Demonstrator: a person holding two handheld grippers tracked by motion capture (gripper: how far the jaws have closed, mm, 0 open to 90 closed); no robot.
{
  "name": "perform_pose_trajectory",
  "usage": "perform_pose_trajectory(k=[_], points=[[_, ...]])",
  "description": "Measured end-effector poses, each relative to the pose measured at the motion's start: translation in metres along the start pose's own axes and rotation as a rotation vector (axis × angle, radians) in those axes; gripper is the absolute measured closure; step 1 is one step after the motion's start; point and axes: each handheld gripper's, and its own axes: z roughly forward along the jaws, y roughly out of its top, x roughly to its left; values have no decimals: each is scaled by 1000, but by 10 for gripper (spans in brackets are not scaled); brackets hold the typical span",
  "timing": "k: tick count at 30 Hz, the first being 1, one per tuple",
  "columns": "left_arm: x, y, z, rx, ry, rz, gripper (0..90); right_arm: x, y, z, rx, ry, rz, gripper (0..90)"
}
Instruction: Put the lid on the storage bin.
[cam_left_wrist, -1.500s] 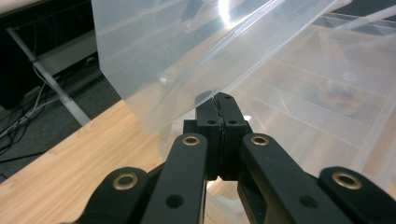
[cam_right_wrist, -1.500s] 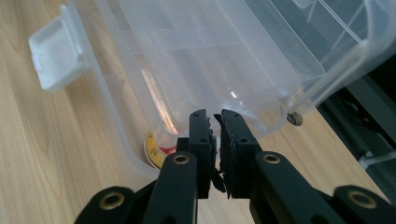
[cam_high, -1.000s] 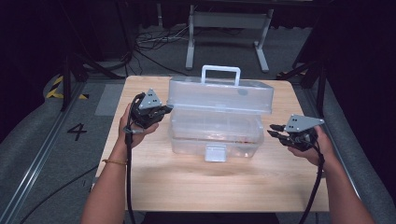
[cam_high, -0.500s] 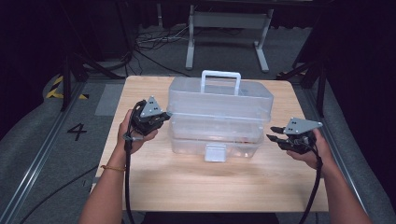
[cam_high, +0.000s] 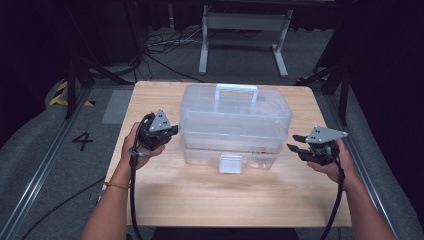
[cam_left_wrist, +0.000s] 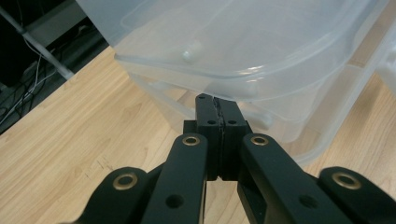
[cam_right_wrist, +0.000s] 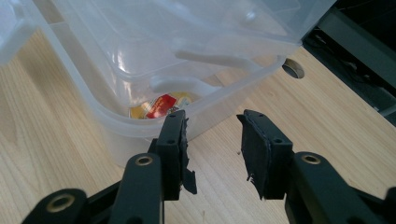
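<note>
One clear plastic box (cam_high: 235, 125) stands in the middle of the wooden table (cam_high: 200, 195), with one white handle (cam_high: 236, 92) on its lid and one latch (cam_high: 230, 163) on its front wall. There are two grippers, one at each end of the box. The left gripper (cam_high: 172, 131) is at the left end of the box; its jaws are pressed fully together with nothing between them, and their tips sit just under the lid's edge, very near or touching it. The right gripper (cam_high: 294, 148) is beside the right end of the box, not touching it; its jaws stand apart with an empty gap. Inside the box, near its right end, lies one small red and yellow packet (cam_right_wrist: 159, 105).
</note>
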Motion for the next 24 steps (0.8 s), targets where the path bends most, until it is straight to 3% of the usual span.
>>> perform_pose_trajectory(k=[5,8,24], points=[[-3,-4,2,3,5,3,900,1,0,1,-6,1,14,609],[-5,-5,4,27,12,24,900,2,-1,2,-3,-2,20,608],[-11,-20,19,112,10,30,900,5,-3,4,8,10,13,594]])
